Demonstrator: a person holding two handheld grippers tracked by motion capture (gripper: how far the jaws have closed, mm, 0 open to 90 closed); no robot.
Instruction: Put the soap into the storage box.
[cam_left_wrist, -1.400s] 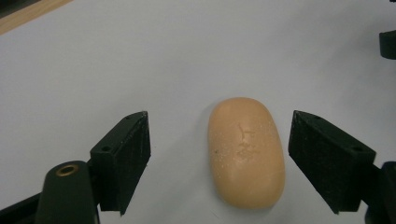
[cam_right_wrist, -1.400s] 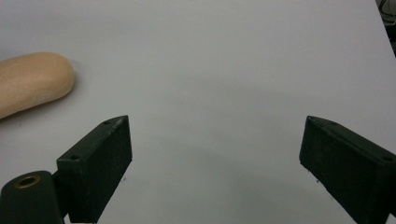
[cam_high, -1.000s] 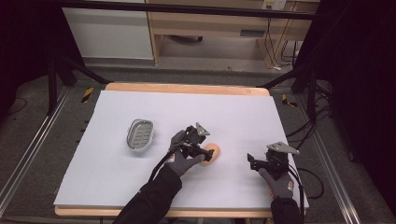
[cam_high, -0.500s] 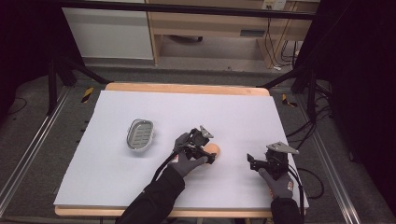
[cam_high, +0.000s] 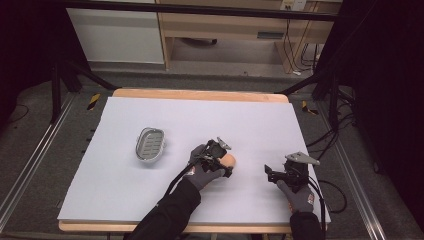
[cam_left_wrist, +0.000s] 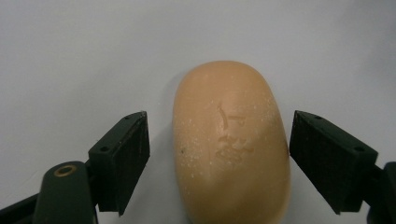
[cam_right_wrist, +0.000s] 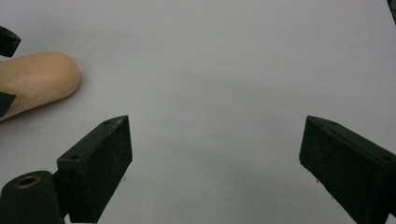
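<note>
A tan oval soap bar (cam_left_wrist: 231, 144) lies on the white table sheet, embossed letters on top. My left gripper (cam_left_wrist: 217, 161) is open around it, one jaw on each long side, with a small gap on both. From above, the left gripper (cam_high: 224, 161) covers most of the soap (cam_high: 229, 160) near the table's middle front. My right gripper (cam_high: 272, 172) stands open to the right of it with nothing between its jaws; its own view catches the soap's end (cam_right_wrist: 35, 81) at far left. A grey metal soap dish (cam_high: 150, 143) sits to the left, apart from both grippers.
The white sheet (cam_high: 200, 120) covers a wood-edged table (cam_high: 200, 93). Cables (cam_high: 332, 192) trail off the right edge. Dark stands and rails flank both sides, and a cabinet (cam_high: 225, 30) stands beyond the far edge.
My left gripper has slid a little to the right over the soap. The right gripper and the dish have not moved.
</note>
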